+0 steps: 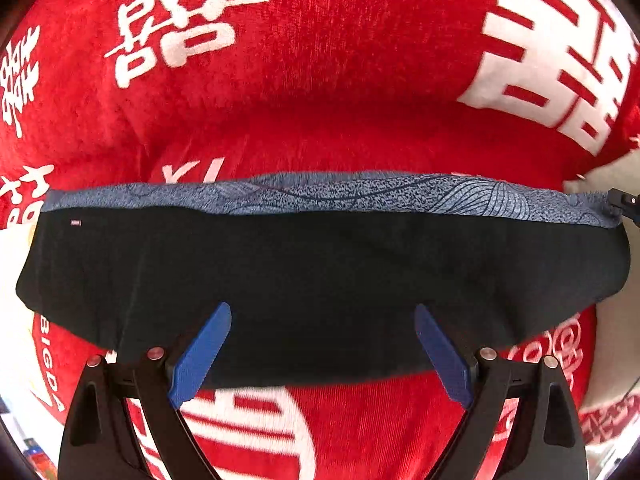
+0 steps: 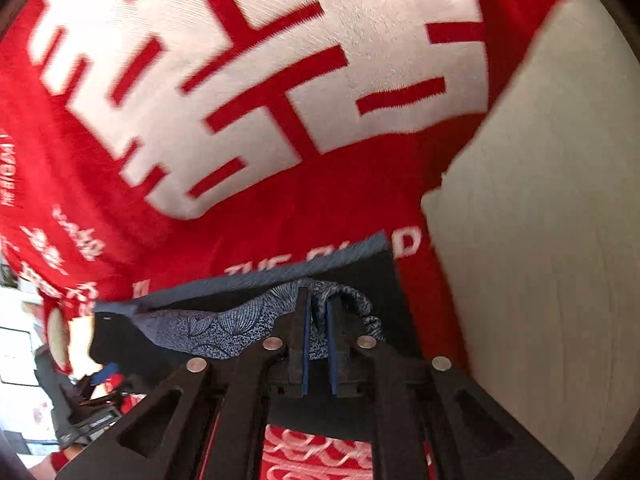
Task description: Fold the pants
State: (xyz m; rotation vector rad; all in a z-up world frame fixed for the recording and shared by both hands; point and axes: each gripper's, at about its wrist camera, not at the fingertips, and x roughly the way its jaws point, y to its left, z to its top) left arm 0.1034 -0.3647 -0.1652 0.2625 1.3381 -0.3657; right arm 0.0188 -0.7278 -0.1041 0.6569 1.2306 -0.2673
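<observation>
The pants [image 1: 320,276] are dark navy with a blue patterned band [image 1: 360,194] along their far edge, lying flat on a red cloth. My left gripper [image 1: 322,312] is open, its blue fingers [image 1: 200,356] spread over the near edge of the pants, holding nothing. My right gripper [image 2: 318,312] is shut on the blue patterned fabric [image 2: 224,330] at one end of the pants [image 2: 376,276], lifting it into a bunch. Its tip also shows at the right edge of the left wrist view [image 1: 622,200].
A red cloth with large white characters [image 1: 304,52] covers the surface and shows behind in the right wrist view [image 2: 240,80]. A pale bare surface [image 2: 540,220] lies to the right. My left gripper shows low at the left of the right wrist view [image 2: 100,376].
</observation>
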